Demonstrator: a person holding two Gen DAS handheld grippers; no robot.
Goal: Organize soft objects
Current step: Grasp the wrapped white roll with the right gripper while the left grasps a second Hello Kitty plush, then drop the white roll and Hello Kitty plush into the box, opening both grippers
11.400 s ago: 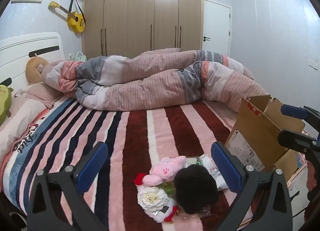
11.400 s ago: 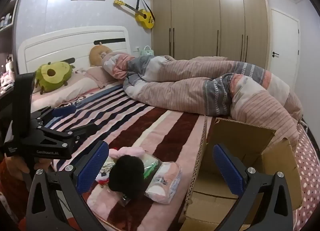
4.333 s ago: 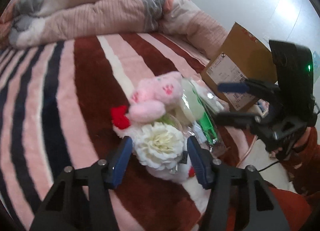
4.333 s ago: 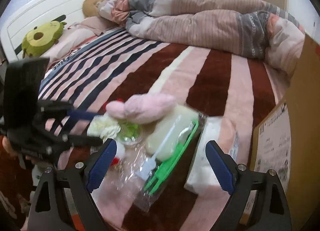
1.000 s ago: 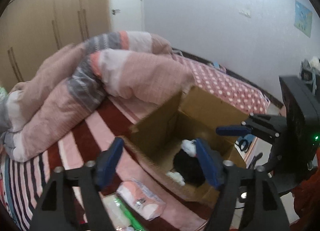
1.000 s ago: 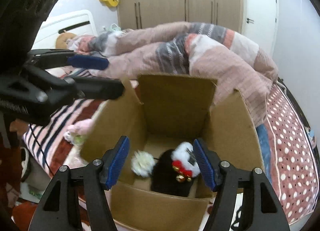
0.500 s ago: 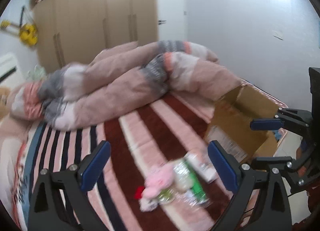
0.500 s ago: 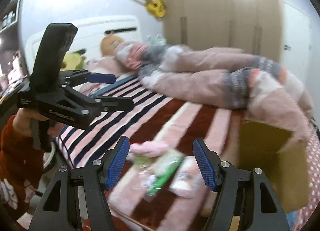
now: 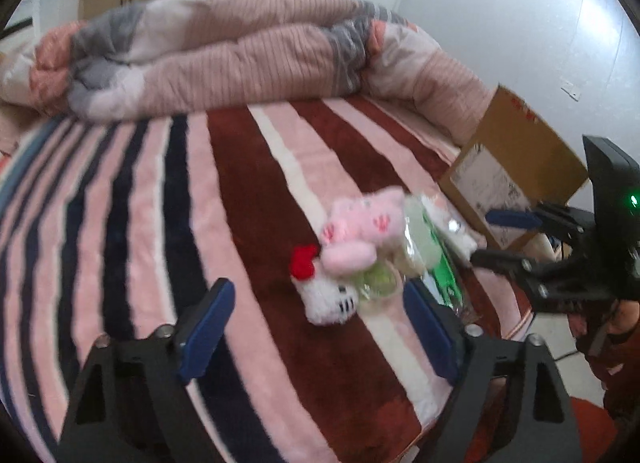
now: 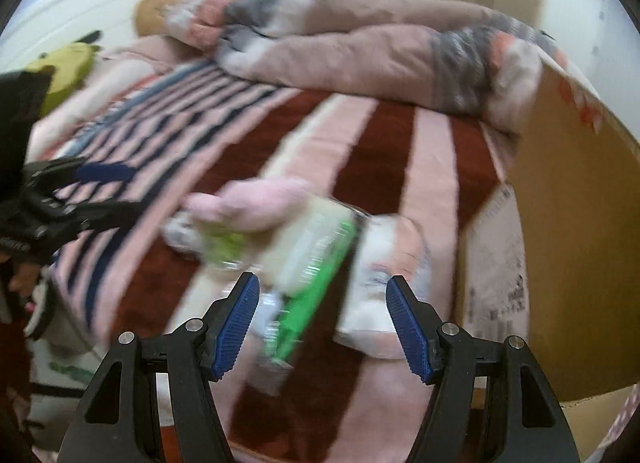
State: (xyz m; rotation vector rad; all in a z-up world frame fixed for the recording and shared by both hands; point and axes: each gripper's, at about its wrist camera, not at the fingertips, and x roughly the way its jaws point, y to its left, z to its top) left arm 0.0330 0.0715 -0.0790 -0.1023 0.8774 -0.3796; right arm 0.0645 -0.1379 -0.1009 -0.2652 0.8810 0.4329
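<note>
Striped in maroon, pink and navy, a plush bed blanket (image 9: 248,199) is filling the room, with a rumpled pink-and-grey quilt (image 9: 224,59) lying along its far side. Near the bed's near edge, a small cluster of soft things is sitting together: a fluffy pink plush toy (image 9: 360,231) is resting on a white plush cat head with a red bow (image 9: 326,299), and a crinkly clear plastic bag with green contents (image 10: 316,263) is touching them, with a pink-and-white wrapped soft pack (image 10: 384,287) just beside it. An open brown cardboard box (image 10: 576,231) is standing close to the pack, at the right.

Both tools are hovering empty. The left tongs (image 9: 316,339) are spread wide and facing the white cat head; the right tongs (image 10: 322,323) are also spread, pointing at the plastic bag and the pack.

Risks ahead, as I judge them: the toys are overlapping, so closing on one may be dragging a neighbour along or rolling it off the bed edge. The slick bag may be slipping from the pads. Both views are blurring, so aim may be suffering.
</note>
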